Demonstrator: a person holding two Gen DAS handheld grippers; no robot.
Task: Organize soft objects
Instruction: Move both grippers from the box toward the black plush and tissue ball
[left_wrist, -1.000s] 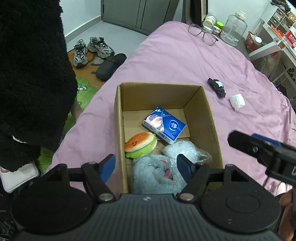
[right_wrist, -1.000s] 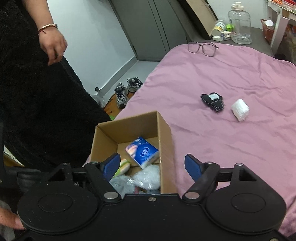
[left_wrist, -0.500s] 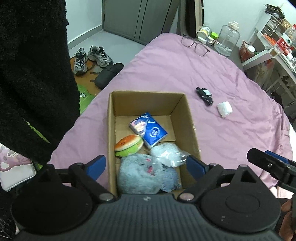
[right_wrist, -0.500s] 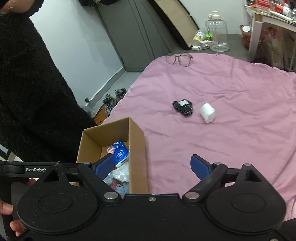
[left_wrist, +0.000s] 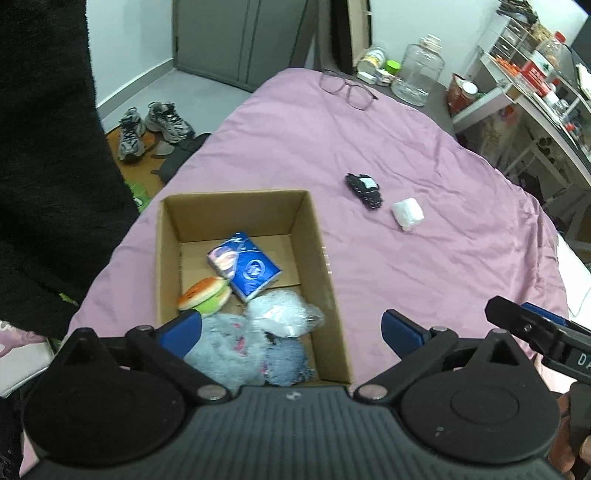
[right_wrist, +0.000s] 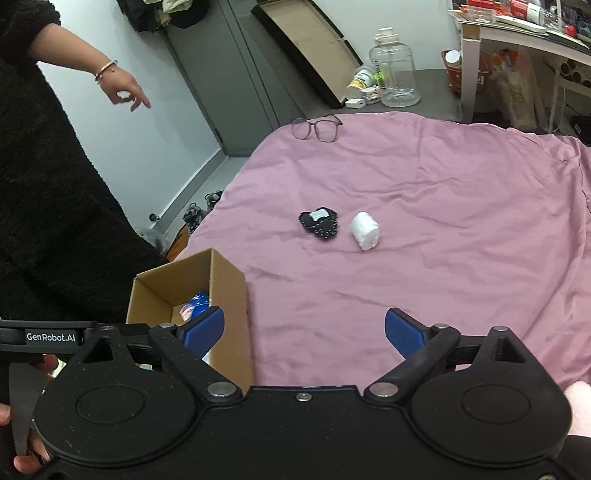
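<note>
An open cardboard box (left_wrist: 325, 266) (right_wrist: 229, 288) sits on the pink bed. It holds a blue tissue pack (left_wrist: 245, 267), a burger plush (left_wrist: 203, 295), a white plastic-wrapped bundle (left_wrist: 282, 314) and a fluffy blue plush (left_wrist: 225, 347). A black soft item (left_wrist: 364, 190) (right_wrist: 319, 225) and a white roll (left_wrist: 406, 214) (right_wrist: 365, 230) lie on the bed beyond the box. My left gripper (left_wrist: 291, 330) is open and empty above the box's near end. My right gripper (right_wrist: 304, 328) is open and empty, to the right of the box.
Glasses (left_wrist: 347, 86) (right_wrist: 316, 127) lie at the bed's far end. A clear jug (right_wrist: 395, 70) and small containers stand behind them. A person in black (right_wrist: 55, 206) stands at the left. Shoes (left_wrist: 151, 127) are on the floor. Shelves (left_wrist: 524, 96) stand at right.
Both grippers have pulled back and up from the box and opened wider. The right gripper has swung right, so the box now sits at its left. The fluffy blue plush stays in the box.
</note>
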